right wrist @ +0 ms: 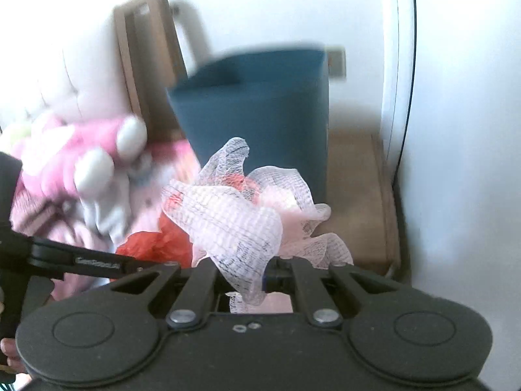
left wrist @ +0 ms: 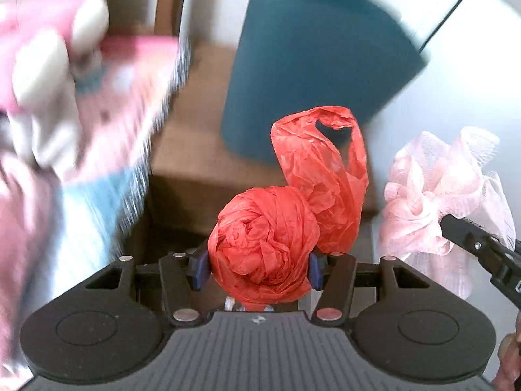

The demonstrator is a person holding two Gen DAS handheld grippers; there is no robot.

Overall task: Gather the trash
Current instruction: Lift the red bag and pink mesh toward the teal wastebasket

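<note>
1. Plainly, the left gripper (left wrist: 259, 268) pinches a crumpled red plastic bag (left wrist: 263, 244) between its blue pads, one twisted loop of the bag rising above.
2. The right gripper (right wrist: 242, 277) is pressed together on a pink mesh bath pouf (right wrist: 241, 218).
3. A teal bin (right wrist: 260, 104) stands on the wooden floor (right wrist: 355, 195) beyond both loads, by the white wall (right wrist: 456, 130).
4. A pink plush toy (right wrist: 78, 156) lies blurred at the left.
5. Small lettering on the left gripper's arm is too blurred to read.

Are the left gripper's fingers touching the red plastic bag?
Touching. The left wrist view shows both blue fingers of the left gripper pressed against the balled red plastic bag.
</note>
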